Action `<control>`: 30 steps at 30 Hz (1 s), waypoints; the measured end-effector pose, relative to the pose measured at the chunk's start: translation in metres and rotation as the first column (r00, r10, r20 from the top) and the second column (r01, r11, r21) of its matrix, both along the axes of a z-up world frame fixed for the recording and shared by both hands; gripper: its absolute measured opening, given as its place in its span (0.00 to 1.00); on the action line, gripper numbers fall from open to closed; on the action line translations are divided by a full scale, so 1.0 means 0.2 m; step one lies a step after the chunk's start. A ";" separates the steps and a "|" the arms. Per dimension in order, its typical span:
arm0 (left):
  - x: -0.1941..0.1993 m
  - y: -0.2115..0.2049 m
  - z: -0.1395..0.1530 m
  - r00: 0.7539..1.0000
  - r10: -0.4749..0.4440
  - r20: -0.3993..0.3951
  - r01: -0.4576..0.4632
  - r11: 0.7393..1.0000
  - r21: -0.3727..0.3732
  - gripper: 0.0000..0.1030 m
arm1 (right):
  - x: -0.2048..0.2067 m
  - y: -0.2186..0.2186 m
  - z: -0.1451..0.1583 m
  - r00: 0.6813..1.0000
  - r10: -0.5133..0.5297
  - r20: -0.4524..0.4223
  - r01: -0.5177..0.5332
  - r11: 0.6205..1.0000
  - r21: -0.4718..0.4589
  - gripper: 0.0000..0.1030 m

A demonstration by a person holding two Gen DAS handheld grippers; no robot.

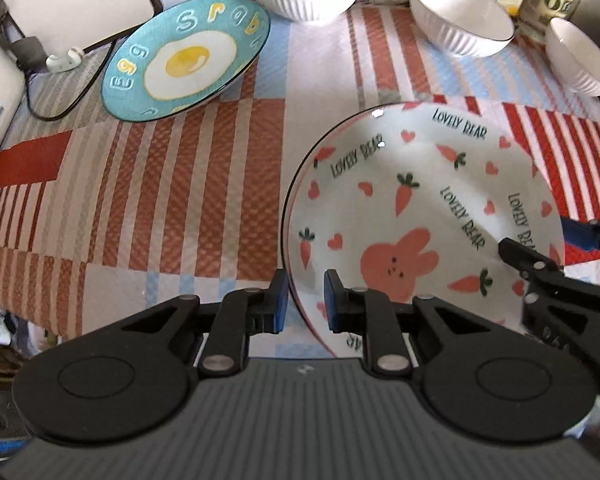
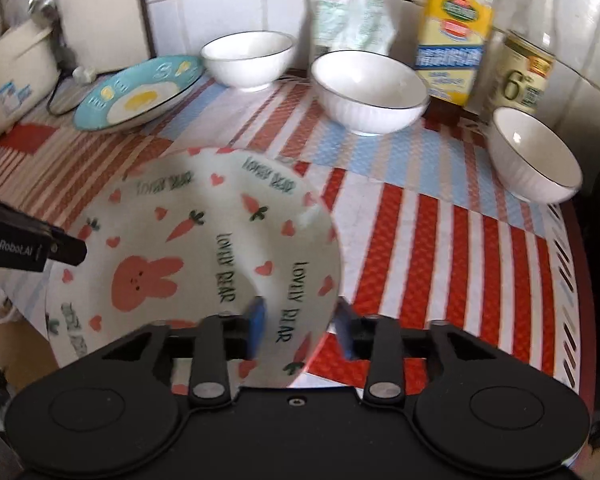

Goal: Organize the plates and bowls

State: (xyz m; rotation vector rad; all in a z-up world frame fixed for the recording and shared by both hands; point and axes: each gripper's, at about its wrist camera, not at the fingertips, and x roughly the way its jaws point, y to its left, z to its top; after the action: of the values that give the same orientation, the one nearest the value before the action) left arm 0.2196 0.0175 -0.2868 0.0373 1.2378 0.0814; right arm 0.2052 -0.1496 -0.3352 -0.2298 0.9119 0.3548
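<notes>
**Both grippers at the rabbit plate's rim**

The left gripper (image 1: 306,300) pinches the near-left rim of the round white ceramic plate printed with a pink rabbit, carrots and hearts (image 1: 420,208), its blue pads closed on the edge. The right gripper (image 2: 302,330) straddles the opposite rim with jaws spread, pads not pressing. Beyond both lie a round blue fried-egg plate (image 1: 188,56) and three white ribbed bowls (image 2: 368,92) on the striped cloth (image 1: 160,200).

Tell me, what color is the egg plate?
The egg plate is blue, with a white-and-yellow fried egg; left wrist view shows it best.
</notes>
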 end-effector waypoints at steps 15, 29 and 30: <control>-0.29 -0.14 0.44 0.978 -0.193 0.076 0.192 0.981 0.012 0.20 | -0.29 -0.14 0.34 0.996 0.046 0.082 -0.053 0.996 0.076 0.58; -0.61 -0.14 0.77 0.946 -0.276 0.167 0.268 0.961 0.072 0.29 | -0.52 -0.20 0.69 0.988 0.088 0.127 -0.107 0.983 0.152 0.61; -0.62 -0.12 0.79 0.947 -0.272 0.173 0.264 0.962 0.066 0.30 | -0.53 -0.20 0.72 0.988 0.090 0.127 -0.109 0.982 0.152 0.61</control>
State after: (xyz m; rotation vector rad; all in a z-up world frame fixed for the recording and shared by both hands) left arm 0.0949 -0.0071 -0.1294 0.2303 1.0389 -0.1240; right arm 0.0989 -0.1897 -0.1919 -0.1493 0.7512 0.4991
